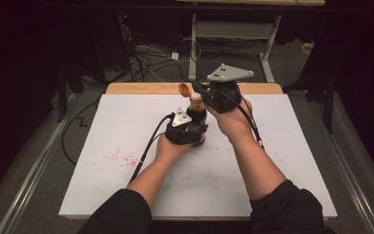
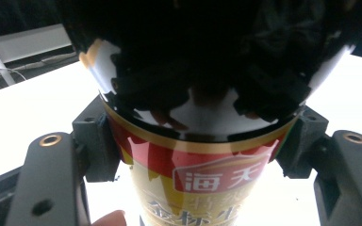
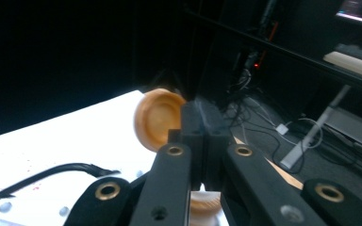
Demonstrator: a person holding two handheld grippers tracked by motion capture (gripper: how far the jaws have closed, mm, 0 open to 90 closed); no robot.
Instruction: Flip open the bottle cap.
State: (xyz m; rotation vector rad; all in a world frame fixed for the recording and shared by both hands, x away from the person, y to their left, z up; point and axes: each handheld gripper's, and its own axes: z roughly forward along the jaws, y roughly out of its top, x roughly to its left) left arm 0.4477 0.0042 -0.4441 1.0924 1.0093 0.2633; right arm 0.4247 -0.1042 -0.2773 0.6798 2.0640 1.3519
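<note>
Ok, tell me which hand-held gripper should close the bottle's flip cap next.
Probably right: the right hand-held gripper, shut, sits beside the open orange cap, while the left hand-held gripper is clamped on the bottle.

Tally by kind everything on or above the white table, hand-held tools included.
Dark sauce bottle with red-and-yellow label: 1
Orange round flip cap, open: 1
Black two-jaw tools: 2 (left tool, right tool)
Total: 4

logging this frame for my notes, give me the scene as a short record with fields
held item: dark sauce bottle with red and gold label, upright
left gripper: shut on the bottle's body
cap: round orange flip cap, swung open, beside the jaws
right gripper: jaws shut, at the bottle's top
surface: white table top with faint red specks
</note>
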